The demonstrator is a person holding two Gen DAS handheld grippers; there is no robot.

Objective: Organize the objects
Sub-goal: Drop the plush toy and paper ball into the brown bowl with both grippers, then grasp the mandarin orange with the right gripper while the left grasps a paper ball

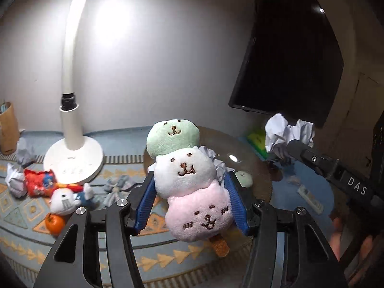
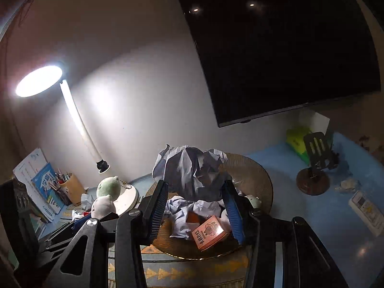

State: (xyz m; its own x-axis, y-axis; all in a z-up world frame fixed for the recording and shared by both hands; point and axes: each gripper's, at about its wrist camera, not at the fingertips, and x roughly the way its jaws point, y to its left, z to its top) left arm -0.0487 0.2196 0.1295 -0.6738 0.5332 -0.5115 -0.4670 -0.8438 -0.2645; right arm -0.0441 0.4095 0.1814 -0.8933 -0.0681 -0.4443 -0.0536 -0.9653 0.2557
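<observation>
The left gripper [image 1: 189,199] has its jaws pinching a stacked plush toy [image 1: 187,182] of three animal heads, green over white over pink, with an orange stick at its lower end; the blue pads press the white and pink sections from either side, and the toy is held clear of the desk. The right gripper [image 2: 194,206] has its jaws pinching a crumpled ball of paper [image 2: 192,172], gripped at its lower flanks and raised above a round woven basket [image 2: 254,180]. Directly beneath those jaws the basket holds more crumpled paper [image 2: 189,213] and a small orange box [image 2: 208,234] printed with a cartoon figure. In the left wrist view, left of the jaws, a white plush toy [image 1: 63,200], a tangerine [image 1: 54,223], a red snack packet [image 1: 39,184] and further paper wads [image 1: 15,182] lie on the patterned desk [image 1: 28,216] near the round base of a white desk lamp [image 1: 73,160]. In the same view the right gripper's body, marked "DAS", enters from the right edge. Right of the right jaws stand a dark phone stand [image 2: 314,165] and a white remote control [image 2: 367,212] on the blue surface, with a green package [image 2: 296,141] behind. Left of those jaws are a pen holder [image 2: 70,187] and upright books [image 2: 45,184]. A dark wall-mounted screen [image 2: 288,48] hangs above.
</observation>
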